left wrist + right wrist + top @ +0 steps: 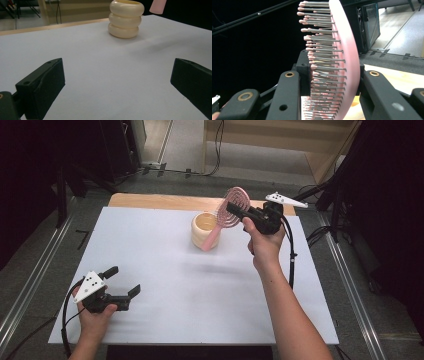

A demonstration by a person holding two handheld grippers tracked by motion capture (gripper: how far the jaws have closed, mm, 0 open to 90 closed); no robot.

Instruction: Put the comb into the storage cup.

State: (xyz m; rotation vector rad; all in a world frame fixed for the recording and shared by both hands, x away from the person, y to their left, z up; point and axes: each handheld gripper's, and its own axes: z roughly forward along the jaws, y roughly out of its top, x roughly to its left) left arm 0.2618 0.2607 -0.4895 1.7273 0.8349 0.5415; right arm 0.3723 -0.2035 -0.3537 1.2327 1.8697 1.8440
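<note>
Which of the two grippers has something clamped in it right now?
The right gripper, raised by the cream cup: its jaws clamp the head of a pink hairbrush. The left gripper sits low near the table's front edge, jaws open, nothing between them.

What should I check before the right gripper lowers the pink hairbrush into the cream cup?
1. Right gripper grip on the pink hairbrush: jaws clamp the head from both sides. Ok.
2. Handle tip over the cream cup mouth: appears to overlap the rim. Cannot tell if inside.
3. Cup upright on the white table. Ok.
4. Left gripper open, holding nothing, well away from the cup. Ok.
5. Cup interior free of objects: only partly visible. Cannot tell.
</note>
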